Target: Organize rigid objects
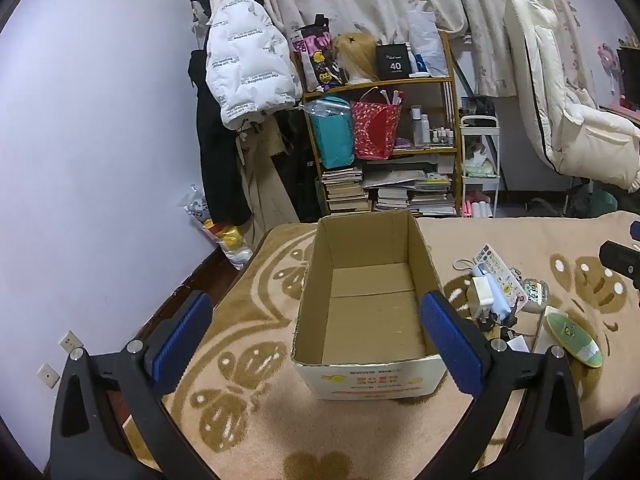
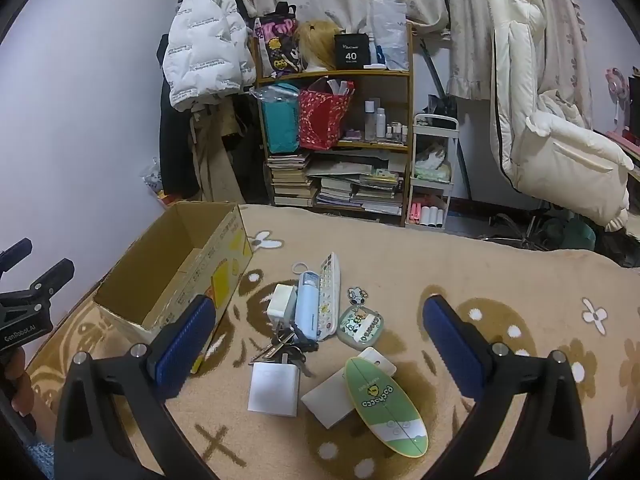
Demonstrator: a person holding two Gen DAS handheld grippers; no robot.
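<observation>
Rigid objects lie clustered on the patterned blanket (image 1: 248, 432). Left wrist view: the left gripper (image 1: 316, 344), jaws wide apart and empty, faces an open cardboard box (image 1: 372, 320) with the cluster just right of it. Right wrist view: the right gripper (image 2: 320, 344), jaws apart, hovers over a white charger (image 2: 274, 390), keys (image 2: 286, 346), a calculator (image 2: 330, 294) and a green mini skateboard (image 2: 384, 406); the box stands at left.

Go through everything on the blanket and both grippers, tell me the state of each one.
Cardboard box: open, upright, empty.
Left gripper: open, holding nothing.
Right gripper: open, holding nothing.
Green oval board: flat, resting partly on a white card.
Calculator: face up.
Keys: loose bunch.
White charger: lying beside the pale blue case.
</observation>
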